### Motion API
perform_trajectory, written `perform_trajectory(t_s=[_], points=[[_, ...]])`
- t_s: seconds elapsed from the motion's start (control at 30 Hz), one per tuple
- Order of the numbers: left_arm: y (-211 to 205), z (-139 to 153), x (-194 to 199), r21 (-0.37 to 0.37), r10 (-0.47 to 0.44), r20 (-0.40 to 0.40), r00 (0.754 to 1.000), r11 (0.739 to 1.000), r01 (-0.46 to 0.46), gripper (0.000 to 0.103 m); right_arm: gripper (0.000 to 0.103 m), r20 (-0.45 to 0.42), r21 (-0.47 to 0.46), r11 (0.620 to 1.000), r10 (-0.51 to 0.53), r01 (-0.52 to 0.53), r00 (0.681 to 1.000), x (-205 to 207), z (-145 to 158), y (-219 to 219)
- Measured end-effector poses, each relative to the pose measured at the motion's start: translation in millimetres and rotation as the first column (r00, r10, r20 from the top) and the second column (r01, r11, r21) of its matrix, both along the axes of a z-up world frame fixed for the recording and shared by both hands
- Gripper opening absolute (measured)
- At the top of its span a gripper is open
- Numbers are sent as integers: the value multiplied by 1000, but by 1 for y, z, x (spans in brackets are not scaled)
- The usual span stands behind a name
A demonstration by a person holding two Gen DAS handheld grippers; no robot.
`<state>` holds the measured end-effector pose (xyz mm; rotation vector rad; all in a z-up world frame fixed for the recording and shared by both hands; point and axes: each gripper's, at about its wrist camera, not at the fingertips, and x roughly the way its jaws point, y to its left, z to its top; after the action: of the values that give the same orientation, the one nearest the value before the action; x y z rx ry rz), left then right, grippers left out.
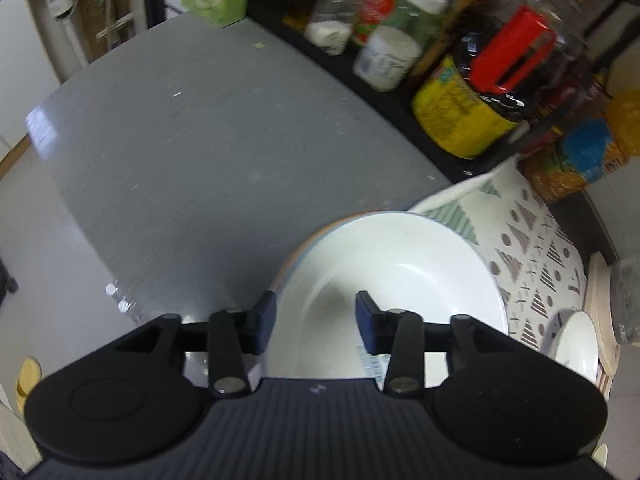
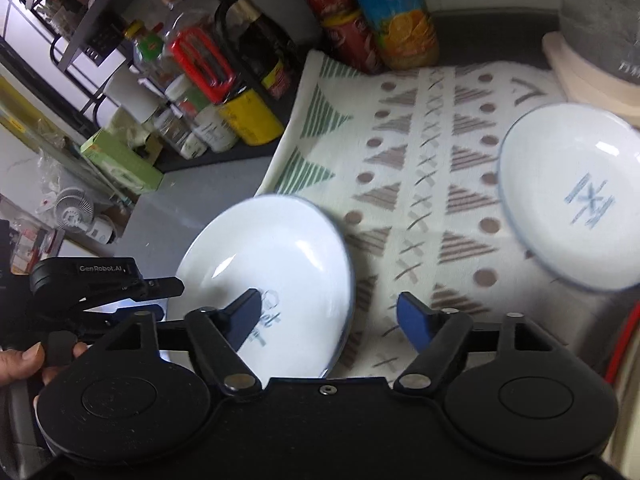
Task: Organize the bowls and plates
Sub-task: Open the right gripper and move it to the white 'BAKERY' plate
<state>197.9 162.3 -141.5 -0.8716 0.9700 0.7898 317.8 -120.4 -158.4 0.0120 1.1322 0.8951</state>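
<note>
A white plate (image 1: 384, 280) (image 2: 272, 272) lies at the left edge of a patterned cloth (image 2: 420, 184); an orange rim shows under it in the left wrist view. My left gripper (image 1: 316, 316) is open, its fingers straddling the plate's near-left rim. It also shows in the right wrist view (image 2: 160, 296) at the plate's left edge. My right gripper (image 2: 330, 314) is open and empty, above the plate's right side. A second white plate (image 2: 572, 196) (image 1: 576, 340) with a blue mark lies on the cloth to the right.
A black rack (image 1: 400, 92) of bottles, jars and a yellow tin (image 1: 456, 116) lines the back. A grey countertop (image 1: 200, 152) spreads to the left. A green box (image 2: 120, 160) and tall snack cans (image 2: 392, 12) stand nearby. A round wooden board (image 2: 588, 80) carries a grey container.
</note>
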Motion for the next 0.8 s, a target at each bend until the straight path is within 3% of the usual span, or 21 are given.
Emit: perform_trajectory(t_s=[0.4, 0.8], points=[[-33, 7, 64, -12, -194, 39, 980, 981, 195, 45, 85, 55, 0, 986, -169, 170, 984, 40, 14, -38], [-89, -8, 121, -40, -359, 89, 929, 931, 363, 45, 86, 69, 13, 949, -314, 314, 947, 73, 25, -84]])
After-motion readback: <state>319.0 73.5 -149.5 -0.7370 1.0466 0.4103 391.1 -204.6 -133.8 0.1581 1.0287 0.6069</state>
